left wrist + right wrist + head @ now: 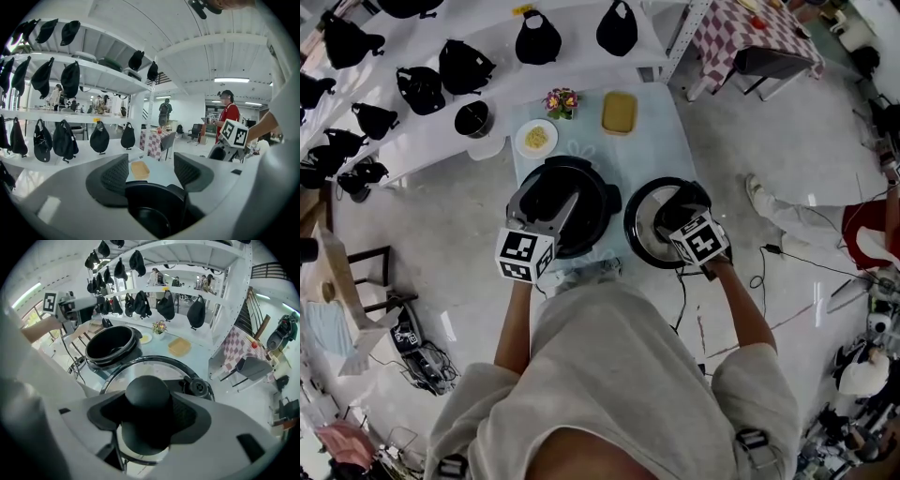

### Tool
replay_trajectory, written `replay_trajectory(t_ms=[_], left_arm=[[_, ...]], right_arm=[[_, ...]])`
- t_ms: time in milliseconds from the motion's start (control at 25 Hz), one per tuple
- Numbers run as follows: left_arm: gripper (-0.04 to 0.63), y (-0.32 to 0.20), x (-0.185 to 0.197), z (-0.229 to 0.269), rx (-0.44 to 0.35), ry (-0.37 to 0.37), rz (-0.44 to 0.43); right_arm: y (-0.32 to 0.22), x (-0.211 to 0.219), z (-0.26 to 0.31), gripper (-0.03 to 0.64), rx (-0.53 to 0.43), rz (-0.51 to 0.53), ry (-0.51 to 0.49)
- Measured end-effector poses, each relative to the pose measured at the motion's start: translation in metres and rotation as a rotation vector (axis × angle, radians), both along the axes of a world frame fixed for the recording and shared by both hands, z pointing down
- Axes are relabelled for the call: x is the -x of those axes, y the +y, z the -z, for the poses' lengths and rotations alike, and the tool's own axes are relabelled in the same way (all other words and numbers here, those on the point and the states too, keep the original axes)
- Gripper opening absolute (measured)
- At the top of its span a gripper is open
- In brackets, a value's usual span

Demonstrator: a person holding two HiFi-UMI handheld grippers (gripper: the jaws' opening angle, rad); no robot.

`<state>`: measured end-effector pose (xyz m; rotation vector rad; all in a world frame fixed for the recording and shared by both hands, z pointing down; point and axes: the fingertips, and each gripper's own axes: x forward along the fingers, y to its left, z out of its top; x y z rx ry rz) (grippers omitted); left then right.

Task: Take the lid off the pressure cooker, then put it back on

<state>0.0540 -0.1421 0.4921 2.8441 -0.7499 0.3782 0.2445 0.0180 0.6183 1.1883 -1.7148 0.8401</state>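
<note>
The lid is off, I judge. The right hand-held gripper (pixel 149 417) clamps the domed black knob (pixel 146 392) of the round steel lid (pixel 157 365). The open black pressure cooker (pixel 112 345) sits to its left, beneath the open-jawed left hand-held gripper (pixel 151 171). The next move calls for centring the lid over the pot.

Loose beige short-sleeved shirt (pixel 623 370)

Your left gripper (pixel 151 171) points nearly level. Its jaws stand apart with the black rim of the open pressure cooker (pixel 154 206) between them; can't tell if the pads press. Your right gripper (pixel 147 414) points steeply down, jaws clamped wide on the black round lid knob (pixel 147 391). Bare left forearm (pixel 517 323) and bare right forearm (pixel 741 305) both reach forward.
</note>
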Motion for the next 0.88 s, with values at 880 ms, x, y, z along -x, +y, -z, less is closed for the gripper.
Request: replay_trajectory(t_ms=[880], left_arm=[[0.291, -0.004, 0.073, 0.006, -0.007, 0.028, 0.163]], right_arm=[[-0.066, 0.074, 0.071, 0.27, 0.004, 0.264, 0.027]])
